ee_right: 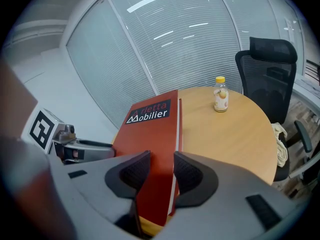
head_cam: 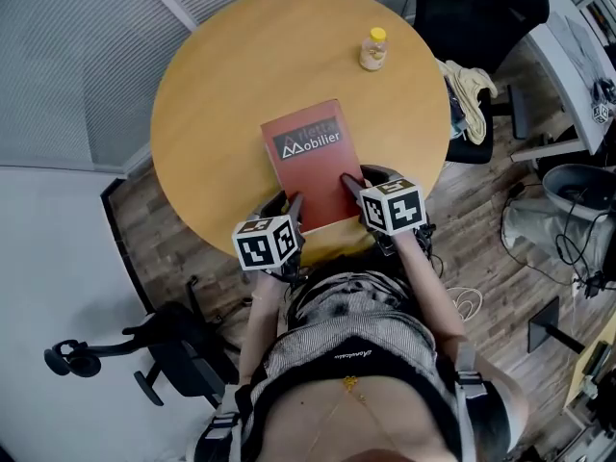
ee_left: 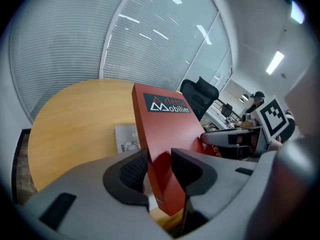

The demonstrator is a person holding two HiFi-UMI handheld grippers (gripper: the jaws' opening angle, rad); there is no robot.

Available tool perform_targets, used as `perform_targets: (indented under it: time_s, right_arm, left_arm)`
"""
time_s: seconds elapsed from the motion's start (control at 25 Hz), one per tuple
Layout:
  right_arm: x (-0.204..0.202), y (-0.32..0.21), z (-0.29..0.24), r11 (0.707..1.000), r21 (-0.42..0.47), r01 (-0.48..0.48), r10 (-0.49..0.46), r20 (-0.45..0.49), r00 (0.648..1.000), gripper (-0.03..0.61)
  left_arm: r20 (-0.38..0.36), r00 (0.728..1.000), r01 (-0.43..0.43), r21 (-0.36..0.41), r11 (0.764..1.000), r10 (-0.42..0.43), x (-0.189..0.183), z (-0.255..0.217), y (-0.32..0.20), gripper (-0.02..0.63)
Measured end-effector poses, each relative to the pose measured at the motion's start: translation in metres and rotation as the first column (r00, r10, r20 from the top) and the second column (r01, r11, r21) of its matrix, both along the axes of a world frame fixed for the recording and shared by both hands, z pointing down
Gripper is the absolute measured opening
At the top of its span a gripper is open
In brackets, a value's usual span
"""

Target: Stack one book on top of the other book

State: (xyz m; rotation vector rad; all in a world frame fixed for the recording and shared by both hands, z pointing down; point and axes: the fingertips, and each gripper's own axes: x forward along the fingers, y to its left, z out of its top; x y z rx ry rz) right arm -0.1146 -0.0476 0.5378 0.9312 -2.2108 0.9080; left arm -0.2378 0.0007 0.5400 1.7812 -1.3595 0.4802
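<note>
Round wooden table (head_cam: 212,85) beside glass wall with blinds. Left gripper (ee_left: 160,156) and right gripper (ee_right: 161,159) each clamped on near edge of red book (head_cam: 310,157), held tilted over table's near side. Grey book (ee_left: 127,138) flat on table, partly hidden behind it. Bottle (head_cam: 373,48) near far edge.

Round light-wood tabletop (head_cam: 241,56), small clear bottle with yellow cap (head_cam: 373,48) upright near its far edge, flat grey book (ee_left: 127,138) lying toward the middle
</note>
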Motion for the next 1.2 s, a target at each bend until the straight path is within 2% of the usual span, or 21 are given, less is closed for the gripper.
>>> perform_targets:
  time_s: [1.2]
  right_arm:
    - [-0.006,-0.001,0.021,0.998,-0.049,0.027,-0.028,-0.023,0.999,0.155]
  left_arm:
    - [-0.023,1.0,0.013,-0.055,0.998,-0.014,-0.004,0.02,0.004,0.155]
